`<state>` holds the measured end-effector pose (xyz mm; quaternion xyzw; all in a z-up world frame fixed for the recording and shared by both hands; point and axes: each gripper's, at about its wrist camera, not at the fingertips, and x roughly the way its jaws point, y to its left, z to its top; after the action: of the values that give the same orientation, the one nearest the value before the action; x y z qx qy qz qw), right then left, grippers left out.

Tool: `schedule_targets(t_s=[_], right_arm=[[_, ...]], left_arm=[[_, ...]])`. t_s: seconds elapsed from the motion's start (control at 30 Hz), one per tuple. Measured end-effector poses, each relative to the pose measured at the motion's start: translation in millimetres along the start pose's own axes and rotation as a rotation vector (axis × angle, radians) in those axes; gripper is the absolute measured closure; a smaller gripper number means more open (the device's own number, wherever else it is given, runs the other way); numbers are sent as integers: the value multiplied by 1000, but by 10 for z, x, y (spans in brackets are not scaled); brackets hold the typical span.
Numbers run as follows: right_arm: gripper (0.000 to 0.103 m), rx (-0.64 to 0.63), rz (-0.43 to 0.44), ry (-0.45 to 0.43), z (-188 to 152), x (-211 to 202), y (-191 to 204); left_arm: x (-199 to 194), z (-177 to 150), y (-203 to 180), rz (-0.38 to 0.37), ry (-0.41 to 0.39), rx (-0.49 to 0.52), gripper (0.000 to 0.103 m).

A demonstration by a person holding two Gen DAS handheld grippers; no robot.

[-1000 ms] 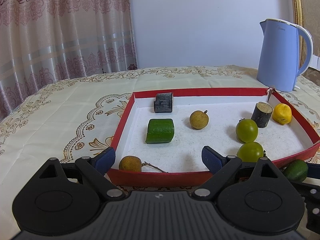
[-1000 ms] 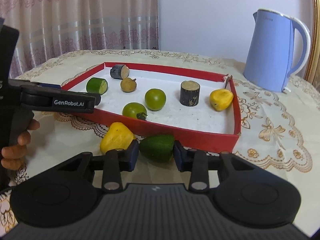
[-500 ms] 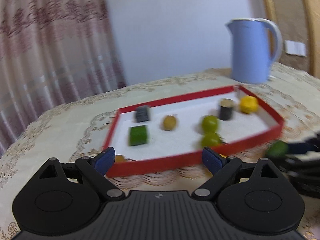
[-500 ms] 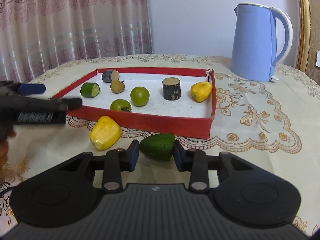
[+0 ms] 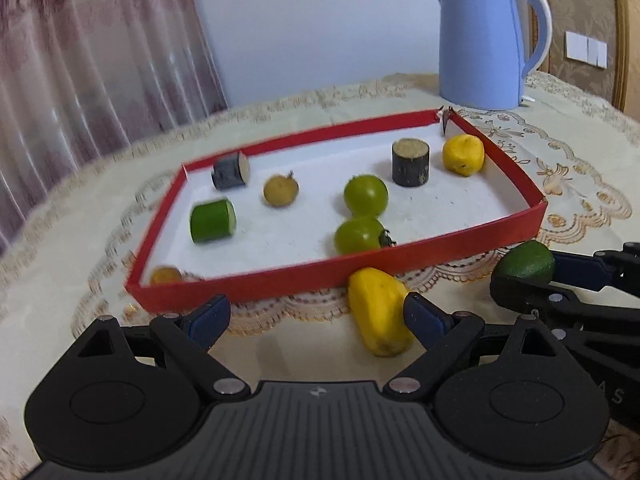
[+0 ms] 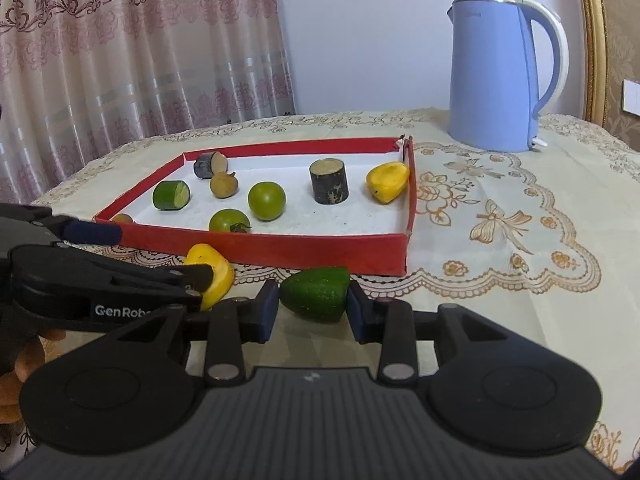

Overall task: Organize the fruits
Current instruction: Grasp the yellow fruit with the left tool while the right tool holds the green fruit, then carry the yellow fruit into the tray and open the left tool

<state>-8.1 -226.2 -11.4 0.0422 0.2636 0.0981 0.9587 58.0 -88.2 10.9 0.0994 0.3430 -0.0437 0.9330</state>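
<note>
Contents relative to the red tray (image 6: pixel 280 250):

- Green tomatoes inside the tray: two (image 6: pixel 267 201) (image 6: pixel 229 221).
- Dark cylinder segments inside: two (image 6: pixel 329 181) (image 6: pixel 207 165).
- Small brown round fruits inside: two (image 6: pixel 224 185) (image 5: pixel 165 275).
- Green cucumber segment inside: one (image 6: pixel 171 195).
- Yellow fruits: one inside (image 6: pixel 387 182), one outside at the near wall (image 5: pixel 379 316).
- Green avocado outside: one (image 6: pixel 316 293).
- Blue kettle behind the tray: one (image 6: pixel 500 80).

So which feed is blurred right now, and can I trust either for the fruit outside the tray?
Left wrist view: motion-smeared on the curtain side, yellow fruit still readable. Right wrist view: sharp, green fruit clear, only fisheye bending at edges.
</note>
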Motion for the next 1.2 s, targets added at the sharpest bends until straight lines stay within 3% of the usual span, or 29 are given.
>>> schedule_targets(t_s=[0.17, 0.4, 0.43, 0.57, 0.67, 1.0, 1.2], right_arm=[[69, -11, -44, -21, -4, -37, 19], [69, 6, -48, -18, -1, -32, -14], [69, 6, -48, -16, -3, -28, -14], [69, 20, -47, -12, -3, -19, -32], [69, 28, -45, -12, -5, -17, -45], [69, 25, -40, -6, -4, -8, -38], [69, 21, -39, -6, 0, 6, -37]], left_arm=[[94, -12, -1, -57, 35, -31, 9], [183, 9, -92, -36, 14, -29, 10], [184, 15, -97, -43, 11, -26, 15], [139, 21, -100, -114, 10, -30, 54], [115, 14, -128, -133, 9, -19, 66], [-38, -70, 32, -196, -33, -62, 71], [-174, -49, 169, -163, -82, -66, 71]])
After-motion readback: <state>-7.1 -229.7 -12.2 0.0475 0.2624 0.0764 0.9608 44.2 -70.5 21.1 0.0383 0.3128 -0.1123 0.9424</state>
